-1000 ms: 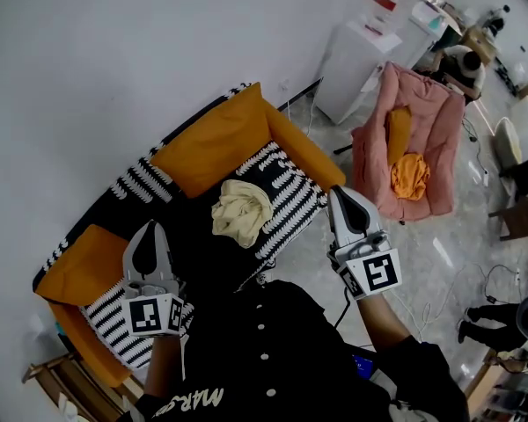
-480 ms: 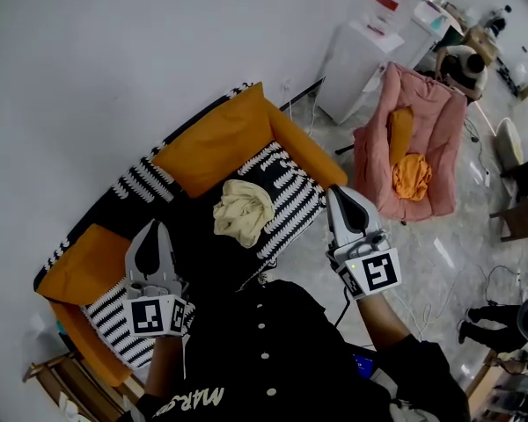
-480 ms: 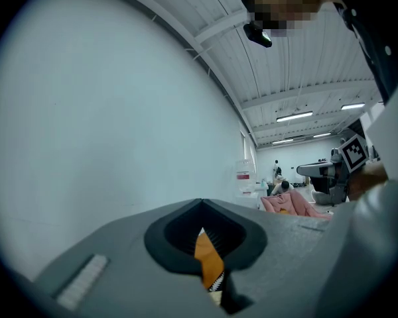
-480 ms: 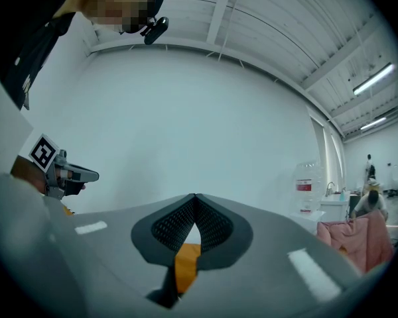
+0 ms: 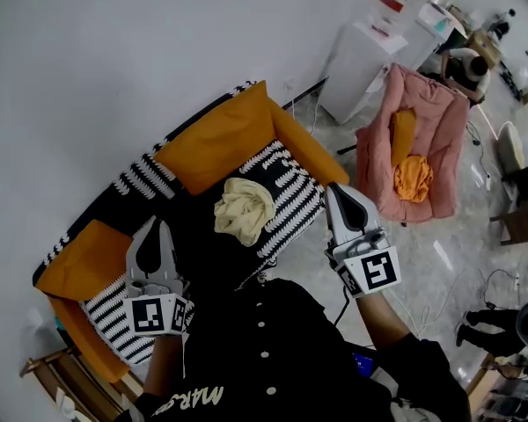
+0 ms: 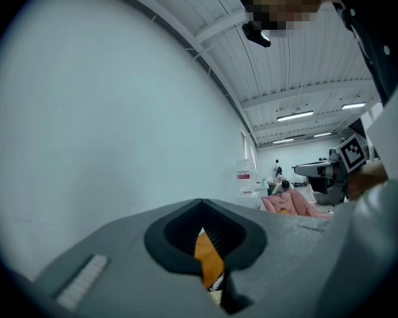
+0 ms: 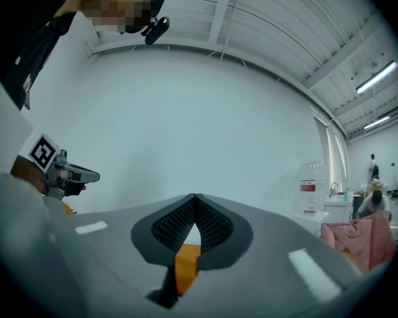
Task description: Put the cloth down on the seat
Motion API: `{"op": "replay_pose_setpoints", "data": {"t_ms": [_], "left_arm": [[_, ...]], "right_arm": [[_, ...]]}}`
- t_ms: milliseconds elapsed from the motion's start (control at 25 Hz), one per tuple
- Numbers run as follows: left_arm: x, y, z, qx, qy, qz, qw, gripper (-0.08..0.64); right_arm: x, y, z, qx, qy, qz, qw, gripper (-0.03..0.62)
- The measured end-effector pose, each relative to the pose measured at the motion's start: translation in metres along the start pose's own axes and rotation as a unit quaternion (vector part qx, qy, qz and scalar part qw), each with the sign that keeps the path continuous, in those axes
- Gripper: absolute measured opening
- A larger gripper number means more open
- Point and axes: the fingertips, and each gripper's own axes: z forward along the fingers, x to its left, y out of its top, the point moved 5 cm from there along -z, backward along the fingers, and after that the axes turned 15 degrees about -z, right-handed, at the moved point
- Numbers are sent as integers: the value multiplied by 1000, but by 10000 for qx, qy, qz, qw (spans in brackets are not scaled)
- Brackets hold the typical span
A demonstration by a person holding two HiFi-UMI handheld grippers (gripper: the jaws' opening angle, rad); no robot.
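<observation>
**Claw status: both closed and empty; cloth at rest on seat**

Left claw (image 5: 151,229) has its jaws fully together at the tips. Its own view shows nothing gripped, only a sliver of orange and striped upholstery seen through the gap behind the pads. Right claw (image 5: 337,193) is likewise closed on nothing. Both are held level above the front edge of the sofa (image 5: 70,262), one to each side.

1. Location. The cloth (image 5: 244,209) lies between the two claws and apart from both. It is a pale yellow, crumpled heap on the black seat (image 5: 192,227), with one edge touching the striped cushion (image 5: 292,202). The orange back cushion (image 5: 216,139) stands behind it.

2. Task state. Judged from this position, the put-down appears complete, since the cloth rests on the seat with no claw in contact.

3. Handling. The cloth looks light, soft and limp. Expect it to sag, unfold and trail when lifted. It is neither fragile nor slippery.

4. Grasp point. If repositioning is needed, pinch a raised fold at the top of the heap. Avoid the flat edges against the upholstery, where the jaws may catch the cushion fabric.
</observation>
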Motion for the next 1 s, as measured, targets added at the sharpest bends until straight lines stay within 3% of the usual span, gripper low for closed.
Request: {"op": "replay_pose_setpoints", "data": {"t_ms": [120, 480, 640, 1000], "left_arm": [[0, 1, -1, 3, 18, -4, 10000, 0], [2, -1, 3, 32, 26, -9, 10000, 0], [1, -2, 4, 36, 31, -10, 10000, 0], [4, -3, 8, 52, 24, -22, 10000, 0]], "right_arm": [[2, -1, 0, 214, 57, 37, 9997, 26], [3, -2, 6, 239, 135, 16, 9996, 26], [3, -2, 8, -27, 115, -135, 9998, 26], [4, -9, 12, 111, 211, -274, 9993, 26]]}}
